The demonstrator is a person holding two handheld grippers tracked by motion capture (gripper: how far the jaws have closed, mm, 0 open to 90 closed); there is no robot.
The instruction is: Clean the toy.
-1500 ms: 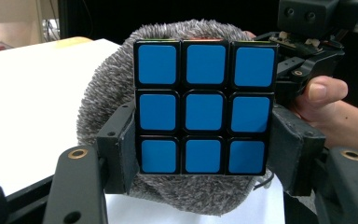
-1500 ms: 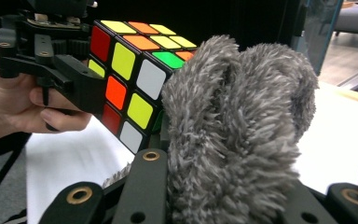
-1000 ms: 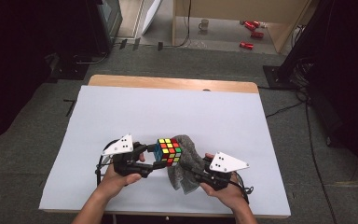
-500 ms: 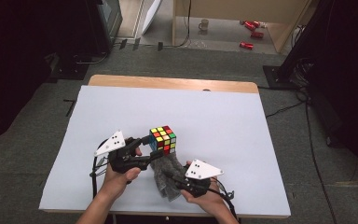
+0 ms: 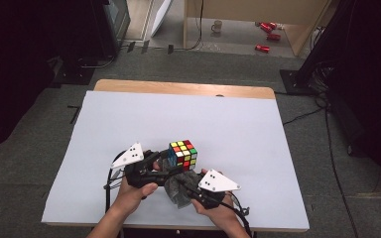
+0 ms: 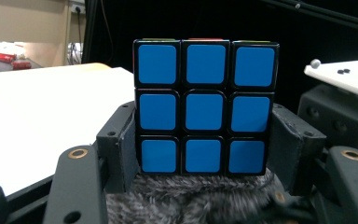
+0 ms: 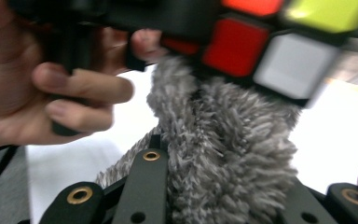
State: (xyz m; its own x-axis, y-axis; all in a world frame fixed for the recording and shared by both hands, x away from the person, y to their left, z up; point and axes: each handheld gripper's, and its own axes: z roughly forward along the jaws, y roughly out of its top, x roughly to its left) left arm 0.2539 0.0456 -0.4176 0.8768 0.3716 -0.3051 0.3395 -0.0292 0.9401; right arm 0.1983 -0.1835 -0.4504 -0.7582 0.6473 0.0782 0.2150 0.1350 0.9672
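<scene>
White sheet [image 5: 129, 124] covers the table top; a strip of bare wood [image 5: 178, 88] shows along the far edge, grey carpet all round, dark surroundings left and right.

Near edge: both hands come in from the bottom of the high view. Right gripper [image 5: 191, 186] sits closest to the near edge, its jaws closed on a grey fluffy cloth [image 5: 181, 191]. In the right gripper view the cloth [image 7: 223, 140] bunches up between the jaws and rises against the underside of the cube [image 7: 261, 46].

Just beyond, left gripper [image 5: 162, 161] pinches a puzzle cube [image 5: 182, 154] by two opposite sides, held clear above the sheet. In the left gripper view the cube [image 6: 205, 106] faces the camera with an all-blue side, nine tiles in black borders, both pads flat on its lower two rows; cloth [image 6: 191, 198] lies under it. From above, the cube's top and near sides are mixed: red, yellow, green, orange, white.

Room: the sheet is open beyond the cube up to the wood strip, and wide on both sides. Farther off: a mug [image 5: 218, 26] and red cans [image 5: 268, 34] on the floor.
</scene>
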